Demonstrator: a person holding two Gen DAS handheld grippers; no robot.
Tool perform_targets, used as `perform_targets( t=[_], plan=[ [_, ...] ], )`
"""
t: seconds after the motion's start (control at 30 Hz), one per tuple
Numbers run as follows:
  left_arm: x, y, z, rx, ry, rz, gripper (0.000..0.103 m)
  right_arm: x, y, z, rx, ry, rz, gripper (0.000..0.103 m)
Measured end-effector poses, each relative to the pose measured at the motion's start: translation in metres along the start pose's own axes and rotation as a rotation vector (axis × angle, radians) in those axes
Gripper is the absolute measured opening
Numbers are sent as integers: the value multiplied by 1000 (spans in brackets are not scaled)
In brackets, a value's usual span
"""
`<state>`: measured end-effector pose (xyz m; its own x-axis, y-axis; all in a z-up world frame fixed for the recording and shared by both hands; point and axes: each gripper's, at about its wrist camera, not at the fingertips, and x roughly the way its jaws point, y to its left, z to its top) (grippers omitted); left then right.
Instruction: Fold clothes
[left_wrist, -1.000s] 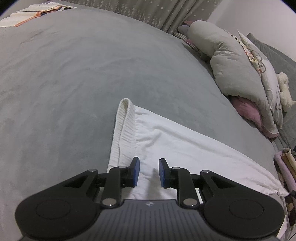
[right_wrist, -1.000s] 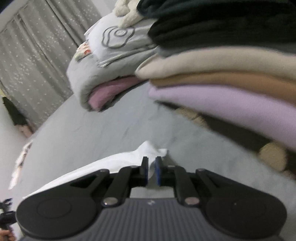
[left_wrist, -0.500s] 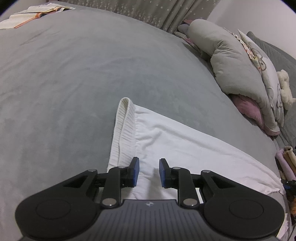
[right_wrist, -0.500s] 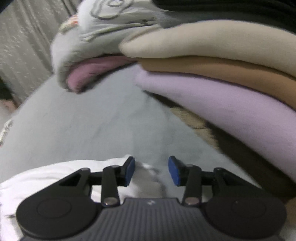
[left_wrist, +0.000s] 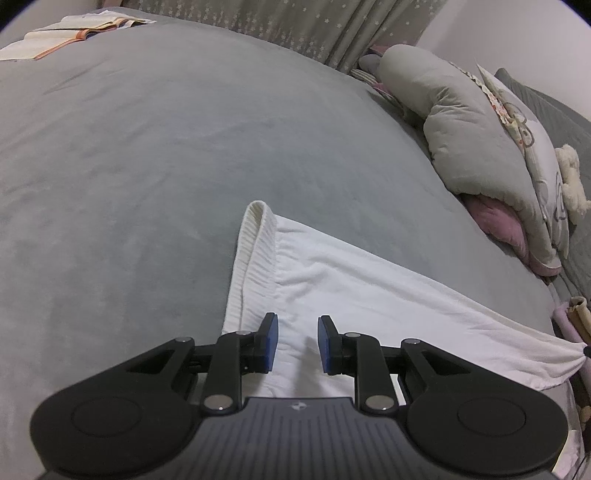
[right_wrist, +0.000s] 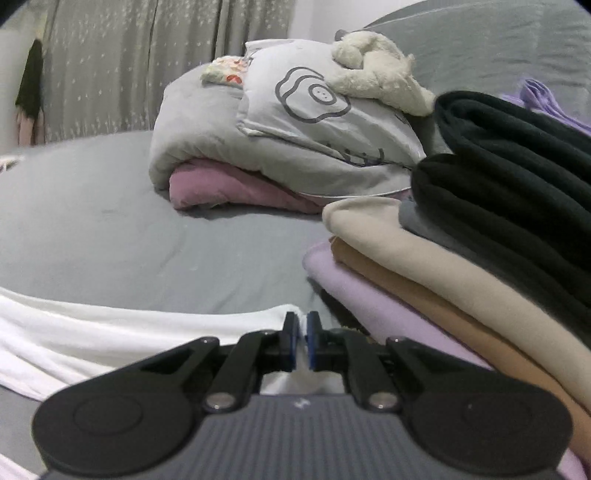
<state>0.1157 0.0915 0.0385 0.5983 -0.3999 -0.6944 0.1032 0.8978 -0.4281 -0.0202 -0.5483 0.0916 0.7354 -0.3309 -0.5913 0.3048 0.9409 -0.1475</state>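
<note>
A white garment (left_wrist: 369, 295) with a ribbed elastic waistband (left_wrist: 255, 258) lies stretched across the grey bed (left_wrist: 147, 147). My left gripper (left_wrist: 295, 345) hovers open just above the cloth near the waistband, holding nothing. My right gripper (right_wrist: 301, 339) is shut on the far corner of the white garment (right_wrist: 110, 325), which is pulled taut toward it. That pinched corner also shows in the left wrist view (left_wrist: 576, 350) at the right edge.
A stack of folded clothes (right_wrist: 461, 258) in black, beige, tan and lilac stands right of my right gripper. Grey and pink folded bedding (right_wrist: 277, 155) with a plush toy (right_wrist: 373, 66) lies behind. An open book (left_wrist: 66, 37) sits at the bed's far left corner.
My right gripper opened half a second ago, then shut again on the garment's corner and swung level. The left gripper has stayed open over the waistband end.
</note>
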Motion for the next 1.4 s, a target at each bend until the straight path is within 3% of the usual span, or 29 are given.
perform_targets(
  t=[0.13, 0.23, 0.37, 0.53, 0.8, 1.03, 1.13, 1.2, 1.27, 1.37, 1.4],
  plan=[
    [-6, 5, 3, 0, -16, 18, 21, 25, -2, -10, 17, 76, -56, 7],
    [-11, 17, 9, -27, -36, 44, 22, 23, -14, -18, 95, 60, -68, 11],
    [-10, 33, 12, -68, -36, 54, 26, 11, -26, -23, 164, 55, -37, 18],
    [-13, 44, 5, -109, -26, 36, 26, -8, -41, -35, 287, 78, 62, 23],
    [-53, 47, -33, -104, -23, 0, 38, -39, -45, -58, 345, 66, 113, 29],
    [-78, 58, -77, -102, 0, 30, 47, -90, -63, -95, 359, 60, 90, 34],
    [-77, 57, -88, -116, 15, -25, 60, -111, -67, -116, 347, 83, 89, 36],
    [-74, 50, -93, -91, 27, -70, 75, -122, -66, -130, 312, 100, 78, 37],
    [-71, 47, -93, -88, 28, -78, 80, -130, -68, -143, 312, 115, 82, 38],
    [-68, 40, -92, -91, 36, -78, 80, -133, -75, -158, 376, 133, 113, 38],
    [-68, 38, -93, -83, 40, -78, 70, -130, -78, -164, 409, 147, 137, 38]
  ],
)
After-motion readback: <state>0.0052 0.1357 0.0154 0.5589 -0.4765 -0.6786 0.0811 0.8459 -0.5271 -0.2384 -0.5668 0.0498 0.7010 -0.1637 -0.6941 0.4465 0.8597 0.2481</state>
